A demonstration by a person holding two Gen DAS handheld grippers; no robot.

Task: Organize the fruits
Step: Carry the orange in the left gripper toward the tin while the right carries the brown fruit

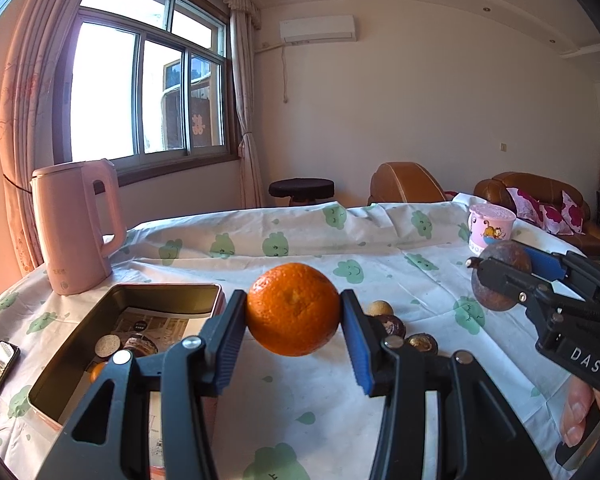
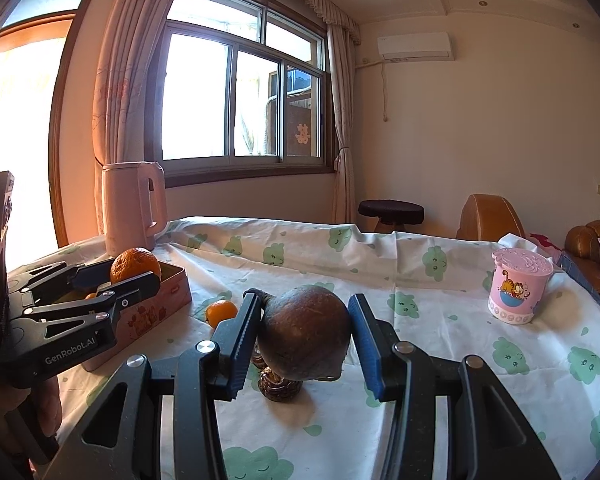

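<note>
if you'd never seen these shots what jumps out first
The bright orange clamped between the left gripper's blue pads, held in the air just right of the open pink tin. Next, the dark brown round fruit gripped by the right gripper above the cloud-print tablecloth. Behind stand a pink kettle at the left by the window and a pink cartoon cup at the right.

White letters "DAS" stood on the black body of the right gripper [image 1: 496, 276]. "GenRobot.AI" ran in white along the side of the left gripper [image 2: 134, 276]. A pink paper double-happiness sign [image 2: 301, 133] was stuck on the window pane, right of the pink kettle [image 2: 132, 208]; the kettle's small mark was too faint to read.
</note>
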